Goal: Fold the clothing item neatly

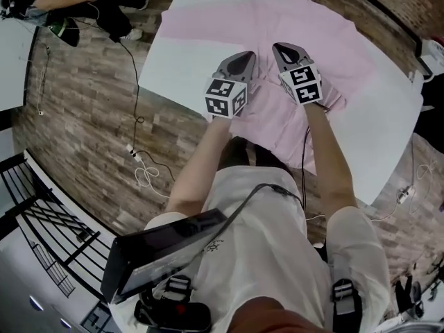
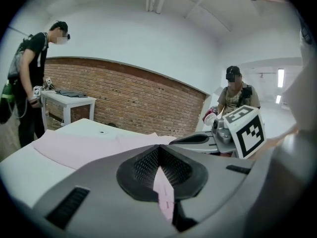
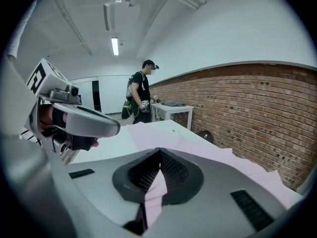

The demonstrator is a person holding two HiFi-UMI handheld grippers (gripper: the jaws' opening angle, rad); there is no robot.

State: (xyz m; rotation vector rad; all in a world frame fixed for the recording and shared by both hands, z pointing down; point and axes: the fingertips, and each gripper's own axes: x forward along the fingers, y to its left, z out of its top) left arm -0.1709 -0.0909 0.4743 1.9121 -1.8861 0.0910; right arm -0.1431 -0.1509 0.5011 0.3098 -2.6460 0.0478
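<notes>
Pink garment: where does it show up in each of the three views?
Head view: pink garment spread across the upper middle.
Left gripper view: left, beyond the jaws; a fold pinched between them.
Right gripper view: ahead and right; fold pinched likewise.
Shared landmark: the white table.

Pink garment (image 1: 277,26) lies spread on the table, near edge lifted.

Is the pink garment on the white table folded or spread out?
Mostly spread out: the pink garment lies open across the white table. Only small bits of it are pinched in the left gripper and the right gripper.
</notes>
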